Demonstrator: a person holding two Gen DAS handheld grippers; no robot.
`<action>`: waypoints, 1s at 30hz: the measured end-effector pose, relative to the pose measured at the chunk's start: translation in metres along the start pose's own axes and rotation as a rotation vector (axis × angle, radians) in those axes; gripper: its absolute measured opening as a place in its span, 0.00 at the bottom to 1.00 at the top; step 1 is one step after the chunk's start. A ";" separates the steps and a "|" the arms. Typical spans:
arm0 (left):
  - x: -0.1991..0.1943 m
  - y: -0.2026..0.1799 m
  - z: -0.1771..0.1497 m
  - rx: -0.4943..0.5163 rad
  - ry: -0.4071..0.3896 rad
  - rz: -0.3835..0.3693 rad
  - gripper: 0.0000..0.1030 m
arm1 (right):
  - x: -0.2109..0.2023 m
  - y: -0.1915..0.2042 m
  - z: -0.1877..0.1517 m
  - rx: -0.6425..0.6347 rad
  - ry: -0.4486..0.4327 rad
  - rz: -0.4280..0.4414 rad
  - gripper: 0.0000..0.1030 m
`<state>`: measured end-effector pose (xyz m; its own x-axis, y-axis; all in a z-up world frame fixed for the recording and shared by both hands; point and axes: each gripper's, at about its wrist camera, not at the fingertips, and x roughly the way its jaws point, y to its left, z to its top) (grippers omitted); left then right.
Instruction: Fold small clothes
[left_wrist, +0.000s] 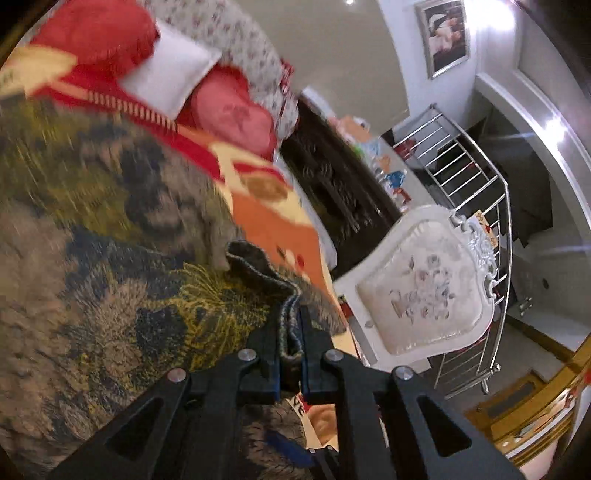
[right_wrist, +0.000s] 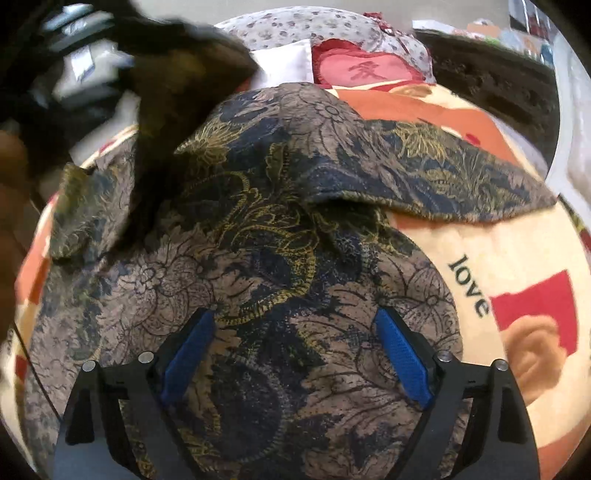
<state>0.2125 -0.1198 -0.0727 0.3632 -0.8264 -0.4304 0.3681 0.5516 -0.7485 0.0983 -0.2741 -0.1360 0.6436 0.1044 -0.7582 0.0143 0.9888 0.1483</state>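
A brown garment with navy and yellow floral print (left_wrist: 110, 258) lies spread on a bed. My left gripper (left_wrist: 291, 314) is shut on the garment's hemmed edge (left_wrist: 290, 332) and holds it lifted off the bed. In the right wrist view the same garment (right_wrist: 277, 240) fills the middle, with one part folded over toward the right. My right gripper (right_wrist: 295, 317) is open, its blue pads (right_wrist: 188, 354) spread just above the cloth, holding nothing.
The bed has an orange, cream and red blanket (right_wrist: 517, 266) printed "love". Red heart cushions (left_wrist: 236, 110), a white pillow (left_wrist: 170, 77) and a floral pillow (left_wrist: 243, 40) lie at the head. A white upholstered chair (left_wrist: 424, 288) and a metal rack (left_wrist: 469, 177) stand beside the bed.
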 end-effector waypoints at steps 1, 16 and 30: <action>0.007 -0.001 -0.004 -0.006 0.008 -0.010 0.07 | 0.001 0.002 0.000 -0.009 0.001 -0.006 0.92; 0.010 0.000 -0.006 -0.047 0.065 -0.113 0.07 | 0.004 0.009 -0.002 -0.046 0.003 -0.018 1.00; -0.085 0.017 -0.011 -0.015 -0.050 0.018 0.68 | 0.002 0.005 0.000 -0.036 0.004 -0.003 1.00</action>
<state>0.1787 -0.0417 -0.0544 0.4121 -0.8096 -0.4180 0.3482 0.5639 -0.7488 0.1000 -0.2694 -0.1365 0.6409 0.1016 -0.7609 -0.0112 0.9923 0.1231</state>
